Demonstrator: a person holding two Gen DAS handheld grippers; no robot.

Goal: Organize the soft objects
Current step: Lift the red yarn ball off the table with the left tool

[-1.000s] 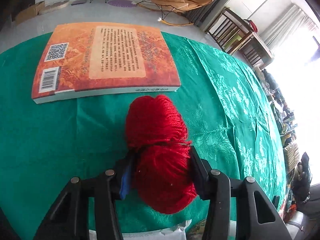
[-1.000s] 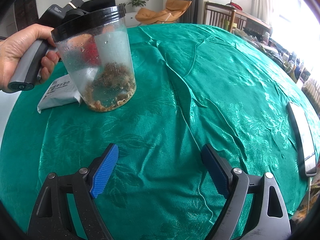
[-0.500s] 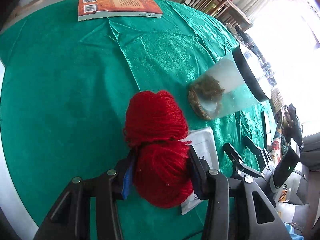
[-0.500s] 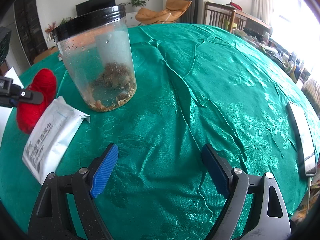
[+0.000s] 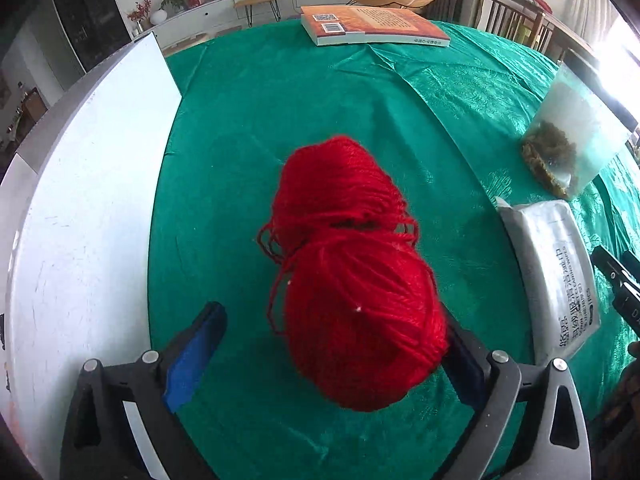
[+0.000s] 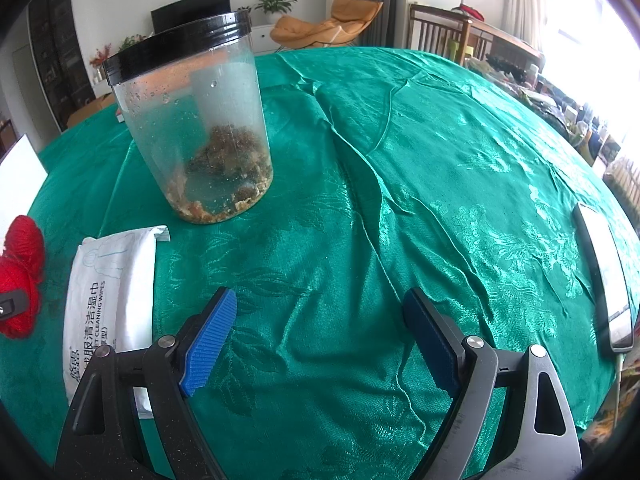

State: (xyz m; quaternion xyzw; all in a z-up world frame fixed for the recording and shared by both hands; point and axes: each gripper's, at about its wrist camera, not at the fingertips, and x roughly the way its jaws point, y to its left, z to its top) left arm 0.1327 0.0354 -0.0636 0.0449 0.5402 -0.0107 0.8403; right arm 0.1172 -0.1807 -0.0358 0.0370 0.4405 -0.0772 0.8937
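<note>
- The left gripper (image 5: pixel 328 356) has its jaws opening: the left pad (image 5: pixel 196 356) stands clear of the yarn (image 5: pixel 352 280), while the right finger is half hidden behind the skein, so contact on that side cannot be told.
- The yarn, a red skein pinched at its waist, lies between the fingers on the green cloth (image 5: pixel 248 128), near the left edge of the tabletop, where a bare white strip (image 5: pixel 80 220) shows beside the cloth.
- A wipes pack (image 5: pixel 556 276) lies just right of the yarn; the right view shows the same pack (image 6: pixel 108 292) between the yarn (image 6: pixel 20 268) and the right gripper.
- A clear jar (image 6: pixel 196 128) with a black lid stands upright beyond the pack, brown bits at its bottom.
- A book (image 5: pixel 372 30) lies flat at the far edge.
- The right gripper (image 6: pixel 320 344) hovers over bare cloth, jaws wide apart, nothing between them.
- A phone (image 6: pixel 604 276) lies near the right edge.
</note>
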